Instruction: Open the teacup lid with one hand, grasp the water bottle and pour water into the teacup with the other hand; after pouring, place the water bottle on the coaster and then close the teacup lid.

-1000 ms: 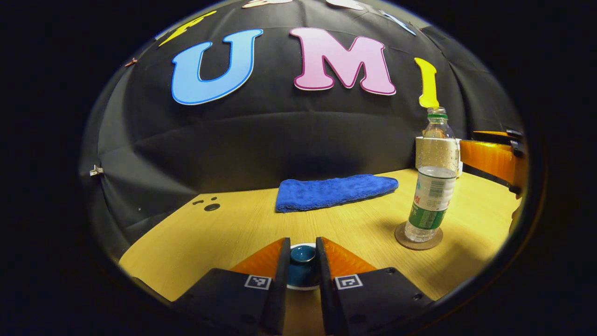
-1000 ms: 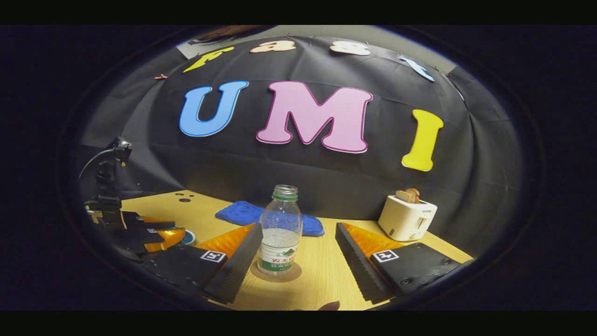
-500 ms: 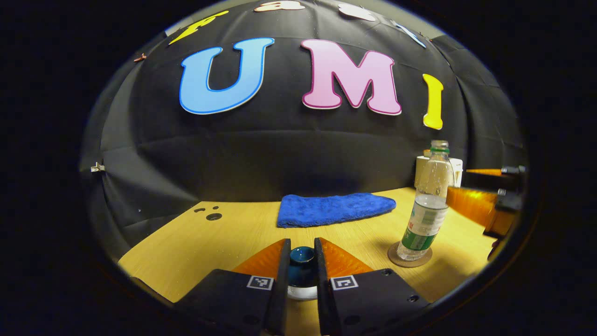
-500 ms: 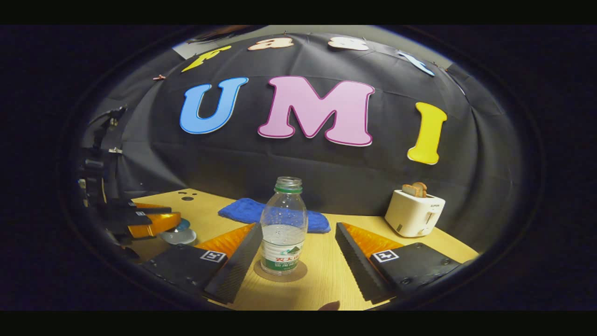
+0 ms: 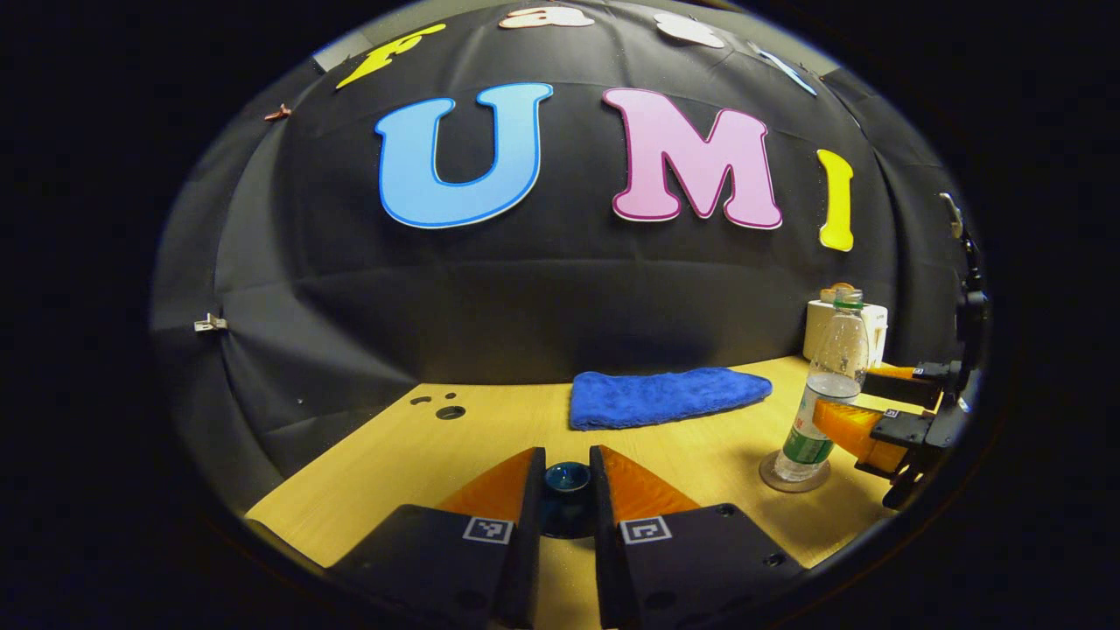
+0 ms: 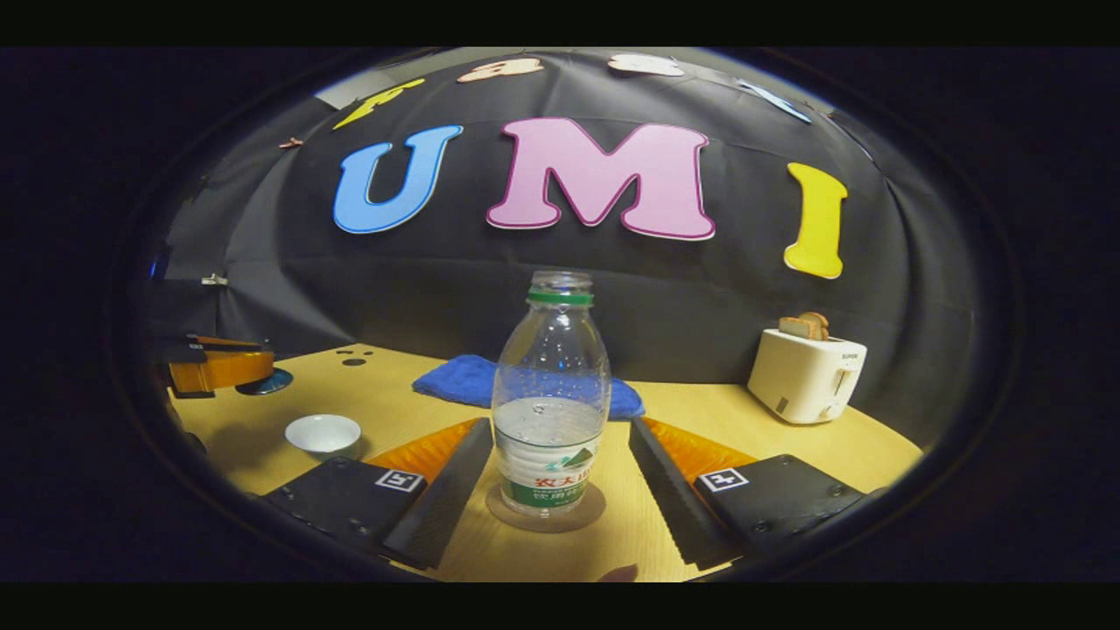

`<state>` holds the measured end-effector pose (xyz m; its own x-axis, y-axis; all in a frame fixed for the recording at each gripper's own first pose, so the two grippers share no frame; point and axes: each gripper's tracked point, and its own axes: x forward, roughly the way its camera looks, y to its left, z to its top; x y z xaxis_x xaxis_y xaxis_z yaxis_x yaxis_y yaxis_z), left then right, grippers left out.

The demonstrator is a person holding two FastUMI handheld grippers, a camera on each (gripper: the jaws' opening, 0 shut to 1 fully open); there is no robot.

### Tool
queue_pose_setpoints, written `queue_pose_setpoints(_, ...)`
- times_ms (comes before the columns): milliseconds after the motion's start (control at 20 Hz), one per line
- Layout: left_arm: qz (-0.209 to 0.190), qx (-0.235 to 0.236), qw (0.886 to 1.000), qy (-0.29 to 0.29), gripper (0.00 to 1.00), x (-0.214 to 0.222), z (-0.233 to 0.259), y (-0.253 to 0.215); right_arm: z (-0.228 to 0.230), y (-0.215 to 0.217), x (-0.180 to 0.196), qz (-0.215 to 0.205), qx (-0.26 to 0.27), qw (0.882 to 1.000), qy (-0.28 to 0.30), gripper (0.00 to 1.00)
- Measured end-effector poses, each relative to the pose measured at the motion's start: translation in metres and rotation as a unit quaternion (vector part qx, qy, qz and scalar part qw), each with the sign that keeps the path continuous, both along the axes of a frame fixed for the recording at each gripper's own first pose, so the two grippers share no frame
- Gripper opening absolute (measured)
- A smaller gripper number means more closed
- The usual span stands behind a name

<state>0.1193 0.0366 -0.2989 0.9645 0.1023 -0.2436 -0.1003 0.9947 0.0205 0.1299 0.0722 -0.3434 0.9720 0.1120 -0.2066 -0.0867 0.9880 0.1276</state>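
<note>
Left gripper (image 5: 567, 490) clamps lid (image 5: 566, 479) aloft; right gripper (image 6: 560, 490), wide open, straddles capless bottle (image 6: 549, 411), an off-centre close could tip it.

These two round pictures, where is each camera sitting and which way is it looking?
Left gripper view: rides on the left gripper, faces the booth wall; its own fingers pinch the teacup lid by the knob.
Right gripper view: rides on the right gripper, faces the same wall; its own fingers stand open either side of the water bottle on its coaster, with the open teacup at left.
Both share the bottle, blue cloth, toaster, table and each other's gripper.
</note>
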Motion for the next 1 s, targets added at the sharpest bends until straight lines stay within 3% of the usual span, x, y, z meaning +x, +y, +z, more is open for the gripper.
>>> queue_pose_setpoints(50,0.002,0.001,1.0,0.001,0.25,-0.001,0.001,0.002,-0.003,0.0,0.003,-0.003,0.002,1.0,0.001,0.98)
queue_pose_setpoints(100,0.003,0.002,1.0,0.0,0.35,-0.002,0.0,0.005,-0.003,0.001,0.005,-0.003,0.005,1.0,0.002,0.98)
queue_pose_setpoints(200,0.004,0.005,1.0,0.0,0.25,-0.003,0.001,0.008,-0.006,0.007,0.009,0.004,0.012,1.0,0.007,0.96)
queue_pose_setpoints(300,0.004,0.007,1.0,-0.001,0.3,-0.004,0.002,0.009,-0.005,0.007,0.011,0.003,0.012,1.0,0.013,0.78)
queue_pose_setpoints(500,0.007,0.005,1.0,-0.002,0.3,-0.008,0.005,0.013,0.012,-0.006,0.009,-0.001,-0.087,0.996,-0.004,0.72)
queue_pose_setpoints(550,0.009,0.003,1.0,-0.001,0.3,-0.009,0.006,0.015,0.015,-0.008,0.009,0.002,-0.123,0.992,-0.009,0.76)
queue_pose_setpoints(750,0.021,0.003,1.0,-0.005,0.3,-0.016,0.01,0.026,0.034,-0.008,0.013,0.025,-0.256,0.965,-0.041,0.75)
queue_pose_setpoints(1000,0.041,0.003,0.999,-0.008,0.3,-0.026,0.013,0.046,0.043,0.01,0.018,0.059,-0.399,0.912,-0.075,0.75)
